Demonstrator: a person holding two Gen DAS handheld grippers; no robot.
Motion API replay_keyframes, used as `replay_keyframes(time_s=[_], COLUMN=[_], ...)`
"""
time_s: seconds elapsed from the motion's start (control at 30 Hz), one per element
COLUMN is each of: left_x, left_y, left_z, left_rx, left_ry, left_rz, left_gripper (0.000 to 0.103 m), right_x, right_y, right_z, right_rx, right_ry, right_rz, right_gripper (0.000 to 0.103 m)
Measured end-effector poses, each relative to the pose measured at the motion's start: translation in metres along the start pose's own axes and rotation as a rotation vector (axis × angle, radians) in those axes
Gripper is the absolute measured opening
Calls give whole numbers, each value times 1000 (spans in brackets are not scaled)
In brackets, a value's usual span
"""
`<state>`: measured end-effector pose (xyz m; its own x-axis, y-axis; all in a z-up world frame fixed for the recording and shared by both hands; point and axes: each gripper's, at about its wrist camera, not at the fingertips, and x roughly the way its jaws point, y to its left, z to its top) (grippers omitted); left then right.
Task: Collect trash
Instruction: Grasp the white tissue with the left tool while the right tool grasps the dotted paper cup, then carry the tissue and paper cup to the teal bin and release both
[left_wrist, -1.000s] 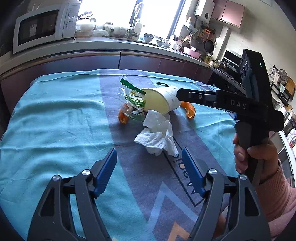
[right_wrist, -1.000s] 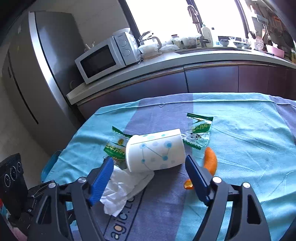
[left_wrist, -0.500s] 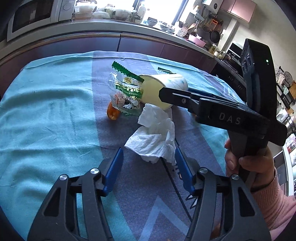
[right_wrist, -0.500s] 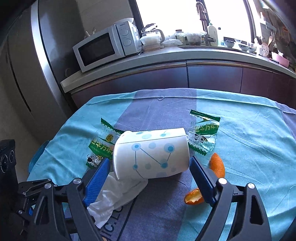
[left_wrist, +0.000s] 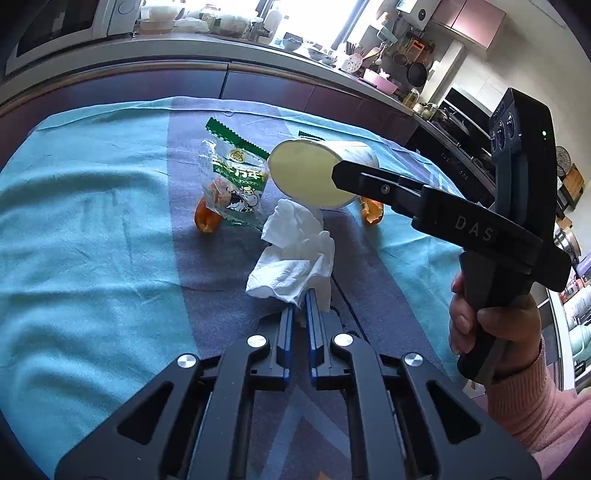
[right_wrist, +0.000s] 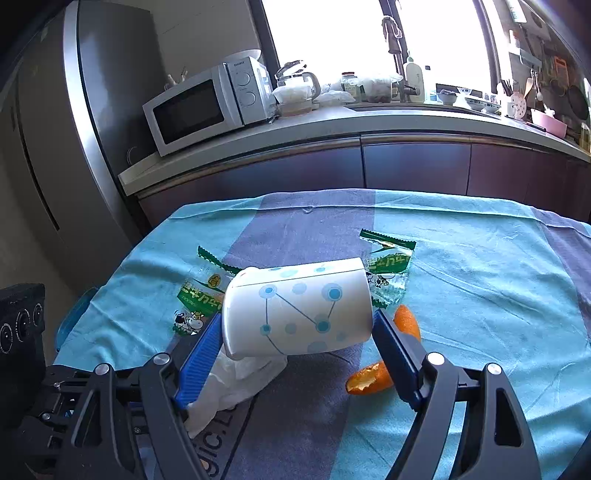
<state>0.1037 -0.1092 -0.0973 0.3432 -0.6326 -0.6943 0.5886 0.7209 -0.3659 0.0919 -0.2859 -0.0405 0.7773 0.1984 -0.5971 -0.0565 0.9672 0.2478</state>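
A crumpled white tissue (left_wrist: 291, 258) lies on the cloth, and my left gripper (left_wrist: 300, 299) is shut on its near edge. A white paper cup (right_wrist: 299, 310) with blue dots lies sideways between the pads of my right gripper (right_wrist: 297, 319), one pad on its rim and one on its base. In the left wrist view the cup (left_wrist: 306, 173) shows its open mouth behind a right-gripper finger (left_wrist: 369, 184). Two green snack wrappers (right_wrist: 199, 295) (right_wrist: 388, 266) and orange peels (right_wrist: 369, 376) (left_wrist: 207, 218) lie around the cup.
A teal and grey cloth (left_wrist: 74, 221) covers the table. A hand in a pink sleeve (left_wrist: 491, 332) holds the right gripper's handle. Behind the table run dark cabinets and a counter with a microwave (right_wrist: 207, 107); a steel fridge (right_wrist: 92, 110) stands at the left.
My left gripper moved forward to the tissue and its jaws closed on the near edge. My right gripper came closer around the cup, which now sits between its pads.
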Motion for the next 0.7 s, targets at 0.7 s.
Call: replay_keyframes(time_s=[0.7], left_x=[-81], left_y=[2], left_z=[-27], left_rx=[68], left_ry=[-116], left_rz=[27], left_gripper=[4], right_x=[-41], right_y=[13], right_z=[-3], right_rx=[16], right_ry=[-58], right_rz=[107], right_gripper=[78])
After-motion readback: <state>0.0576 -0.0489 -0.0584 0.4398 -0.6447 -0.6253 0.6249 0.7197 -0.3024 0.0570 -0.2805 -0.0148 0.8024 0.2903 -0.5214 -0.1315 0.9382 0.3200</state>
